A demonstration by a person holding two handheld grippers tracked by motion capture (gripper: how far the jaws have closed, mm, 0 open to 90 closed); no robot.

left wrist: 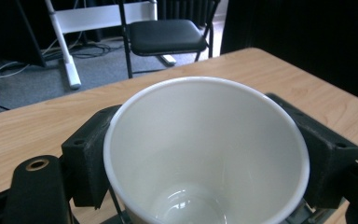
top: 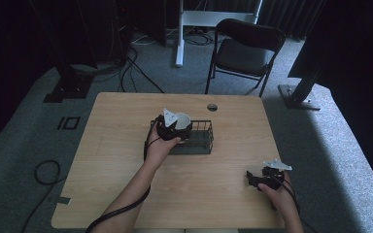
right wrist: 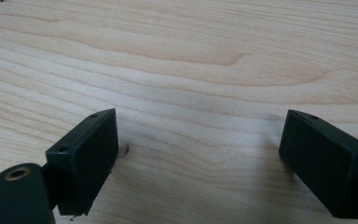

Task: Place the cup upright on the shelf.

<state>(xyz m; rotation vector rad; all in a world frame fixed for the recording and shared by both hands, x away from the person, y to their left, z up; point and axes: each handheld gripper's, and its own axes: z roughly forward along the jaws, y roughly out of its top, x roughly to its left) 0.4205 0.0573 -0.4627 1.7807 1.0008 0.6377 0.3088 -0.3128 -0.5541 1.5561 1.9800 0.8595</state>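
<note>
A white paper cup [left wrist: 205, 154] sits upright between the jaws of my left gripper [left wrist: 205, 149], which is shut on its sides; its inside is bare. In the high view that cup [top: 182, 119] and the left gripper [top: 174, 125] hover over the left end of a black wire basket [top: 199, 145] at the table's middle. My right gripper [top: 258, 179] rests low at the table's front right, with its jaws wide apart. In the right gripper view the right gripper [right wrist: 198, 154] is open over bare wood, with nothing between its fingers.
The light wooden table [top: 126, 170] has a round cable hole [top: 212, 107] near its far edge. A black folding chair [top: 243, 51] stands beyond the table. Cables trail on the grey carpet at the left.
</note>
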